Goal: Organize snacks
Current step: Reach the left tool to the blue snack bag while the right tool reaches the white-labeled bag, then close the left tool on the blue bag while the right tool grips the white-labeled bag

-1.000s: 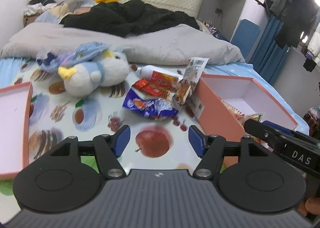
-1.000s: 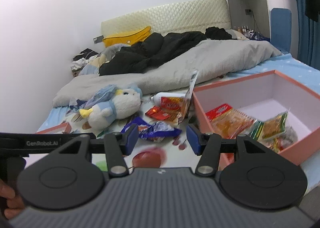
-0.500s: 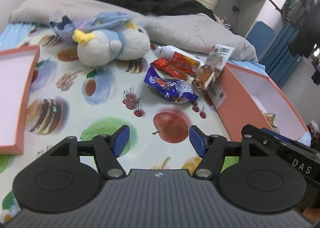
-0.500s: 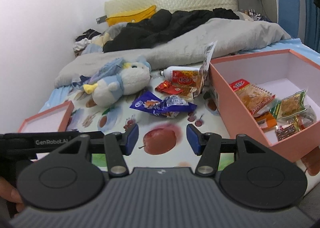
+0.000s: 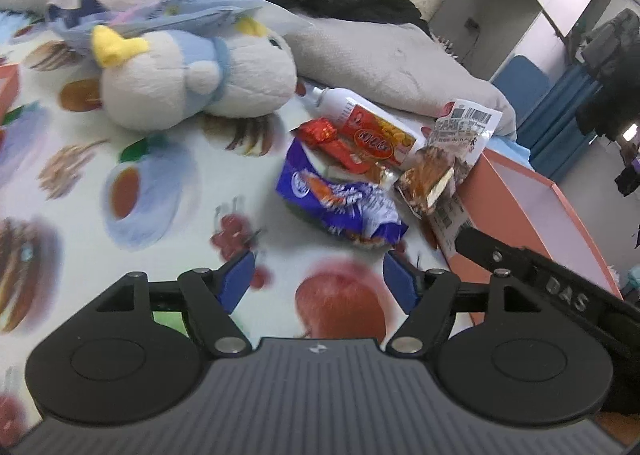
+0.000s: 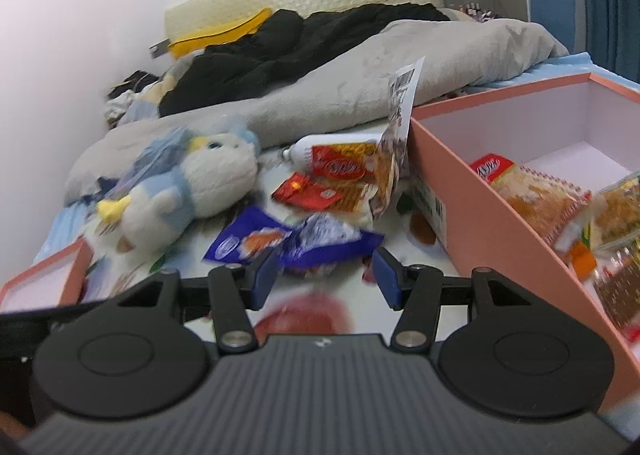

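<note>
A pile of snacks lies on the fruit-print sheet beside a pink box [image 5: 516, 199] [image 6: 480, 191]. It holds a blue-purple packet [image 5: 340, 203] [image 6: 296, 241], a small red wrapper [image 5: 332, 139] [image 6: 308, 191], a red-and-white tube-shaped pack [image 5: 368, 131] [image 6: 340, 159] and a brown cake packet [image 5: 444, 163] leaning on the box wall. My left gripper [image 5: 318, 279] hangs just short of the blue packet, its jaws opening with nothing between them. My right gripper [image 6: 326, 275] stands open right at that packet's near edge, empty. Several snack packets [image 6: 536, 195] lie inside the box.
A white and blue plush bird [image 5: 192, 71] [image 6: 188, 187] lies left of the snacks. The pink box lid [image 6: 48, 279] sits at the far left. A grey blanket [image 5: 380, 51] and black clothes [image 6: 288, 43] cover the far bed.
Both grippers have come forward and down toward the snack pile, which now looks larger and closer. The left jaws stand slightly wider apart. Nothing has been taken hold of.
</note>
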